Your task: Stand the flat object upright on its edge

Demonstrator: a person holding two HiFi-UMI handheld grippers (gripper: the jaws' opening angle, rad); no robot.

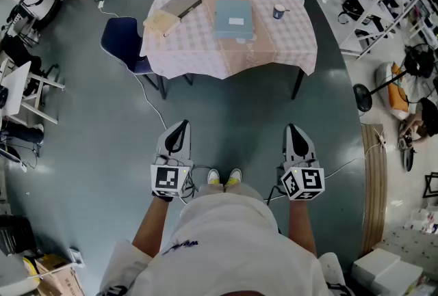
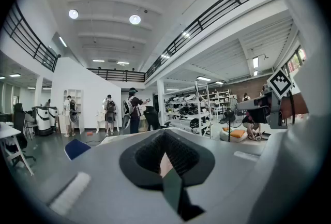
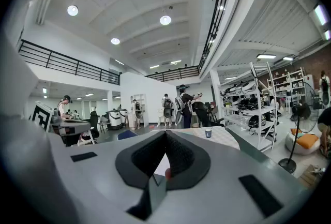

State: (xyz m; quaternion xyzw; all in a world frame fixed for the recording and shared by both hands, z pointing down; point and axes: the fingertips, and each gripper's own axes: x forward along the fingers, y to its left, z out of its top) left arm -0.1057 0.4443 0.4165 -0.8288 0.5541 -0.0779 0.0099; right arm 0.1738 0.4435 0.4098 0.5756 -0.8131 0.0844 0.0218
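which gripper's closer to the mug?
Right. The right gripper stands almost straight in line with the mug, which is on the table's right end. The left gripper is well off to the mug's left, so farther. Both stand short of the table.

Head view steeply down, well short of the table [image 1: 274, 48]; 2 gripper views near-level, apparently toward it.

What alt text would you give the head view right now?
A person stands back from a cloth-covered table, holding the left hand-held gripper and right hand-held gripper shut and empty. On it lie a blue flat object, a grey book and a cup.
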